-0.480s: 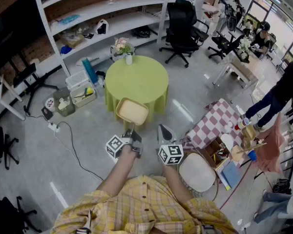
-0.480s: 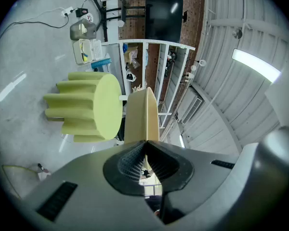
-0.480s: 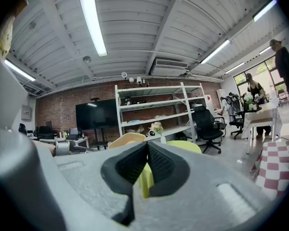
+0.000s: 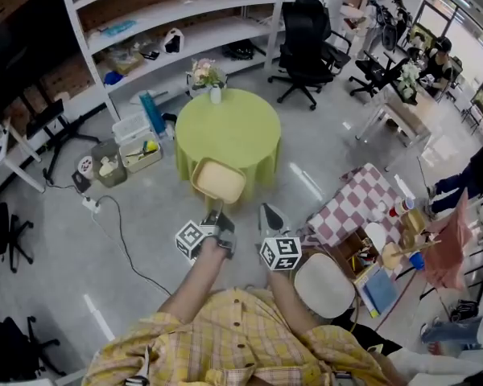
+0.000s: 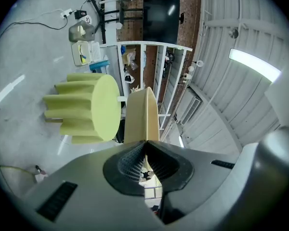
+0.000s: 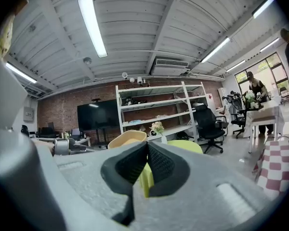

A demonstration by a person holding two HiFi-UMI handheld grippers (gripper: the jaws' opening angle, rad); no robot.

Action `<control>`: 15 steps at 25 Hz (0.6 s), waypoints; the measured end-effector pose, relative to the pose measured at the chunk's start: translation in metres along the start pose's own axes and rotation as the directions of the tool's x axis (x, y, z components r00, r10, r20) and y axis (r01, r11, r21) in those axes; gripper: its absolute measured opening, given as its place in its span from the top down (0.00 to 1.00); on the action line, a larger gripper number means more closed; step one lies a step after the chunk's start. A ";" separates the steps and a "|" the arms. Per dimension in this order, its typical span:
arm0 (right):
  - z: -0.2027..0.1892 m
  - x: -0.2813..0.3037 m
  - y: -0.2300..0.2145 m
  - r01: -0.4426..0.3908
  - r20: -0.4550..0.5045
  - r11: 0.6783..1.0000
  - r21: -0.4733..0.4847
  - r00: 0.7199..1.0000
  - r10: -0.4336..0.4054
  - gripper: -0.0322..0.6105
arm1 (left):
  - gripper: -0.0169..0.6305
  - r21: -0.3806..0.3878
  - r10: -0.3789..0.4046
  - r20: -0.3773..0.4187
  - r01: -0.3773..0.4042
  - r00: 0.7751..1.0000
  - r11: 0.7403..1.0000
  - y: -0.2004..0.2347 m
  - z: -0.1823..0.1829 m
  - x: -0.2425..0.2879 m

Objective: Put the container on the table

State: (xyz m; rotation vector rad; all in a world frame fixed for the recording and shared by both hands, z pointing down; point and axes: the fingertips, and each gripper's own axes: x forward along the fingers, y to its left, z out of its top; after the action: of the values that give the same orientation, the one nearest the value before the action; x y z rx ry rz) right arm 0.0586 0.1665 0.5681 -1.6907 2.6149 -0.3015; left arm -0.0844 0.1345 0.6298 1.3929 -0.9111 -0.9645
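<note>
Head view: left gripper (image 4: 214,215) pinched the container (image 4: 219,182) by its rim, evidently for carrying to the table (image 4: 229,127); right gripper (image 4: 268,215) was closed, empty.

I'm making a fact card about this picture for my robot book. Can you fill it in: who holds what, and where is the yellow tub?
Held thing: pale yellow plastic container
Held by: left gripper, jaws shut on its rim
Other gripper: right gripper, jaws shut, nothing between them
Goal place: round table with lime-green cloth
Already on the table: small vase of flowers, at the far edge
Container set down: not yet; it is held up at the table's near side
</note>
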 end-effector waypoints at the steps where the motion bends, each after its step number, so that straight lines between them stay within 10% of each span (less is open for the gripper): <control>1: 0.000 0.000 -0.002 -0.007 0.001 1.000 0.000 1.000 0.007 0.95 | 0.94 0.003 0.000 0.003 0.000 1.000 1.000 0.000 -0.002 0.001; 15: 0.006 -0.021 -0.039 -0.090 0.003 0.996 -0.030 0.996 0.090 0.95 | 0.94 -0.011 -0.018 0.068 0.018 0.998 1.000 0.003 -0.060 0.016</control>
State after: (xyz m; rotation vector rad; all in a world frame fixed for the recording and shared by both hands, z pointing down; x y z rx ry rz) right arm 0.1036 0.1692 0.5669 -1.5742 2.6956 -0.2587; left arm -0.0228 0.1413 0.6328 1.3676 -0.9435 -1.0343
